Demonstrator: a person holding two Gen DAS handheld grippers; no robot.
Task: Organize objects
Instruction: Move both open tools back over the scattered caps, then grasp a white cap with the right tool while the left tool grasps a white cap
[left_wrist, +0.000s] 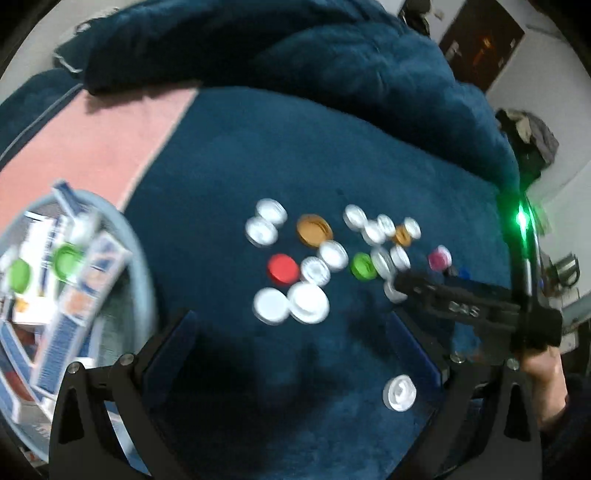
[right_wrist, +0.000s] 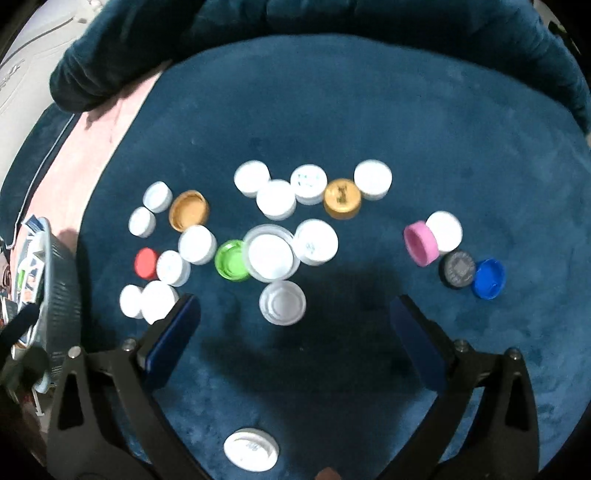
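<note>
The right hand-held gripper (right_wrist: 295, 325) points down at a dark blue blanket (right_wrist: 369, 110). Its two blue pads (right_wrist: 173, 332) stand wide apart and nothing is between them. The left hand-held gripper (left_wrist: 291, 339) is wide open too, with only blanket between its pads.

Just past the right one's pads lies a clear white cap (right_wrist: 282, 302). Behind it sits a big clear lid (right_wrist: 271, 253), touching a green cap (right_wrist: 232, 260) on its left and a white cap (right_wrist: 316, 242) on its right. Farther back is a row of white caps with a gold cap (right_wrist: 342, 198) in it. To the left are more white caps, a red cap (right_wrist: 146, 262) and an open gold cap (right_wrist: 188, 210). To the right, well apart from the rest, a pink cap (right_wrist: 421, 243) lies on its side against a white one, and next to them are a black cap (right_wrist: 458, 268) and a blue cap (right_wrist: 488, 278), which touch. One white cap (right_wrist: 251, 449) lies alone at the near edge, between the gripper's arms.

At the far left stands a grey basket (left_wrist: 142, 258). In it are blue and white boxes (left_wrist: 70, 291) and two green caps (left_wrist: 66, 258). A pink strip of cloth (left_wrist: 103, 140) runs beside the blanket. In the left camera, the right hand-held gripper reaches in from the right, with a person's hand (left_wrist: 546, 376) holding it.
</note>
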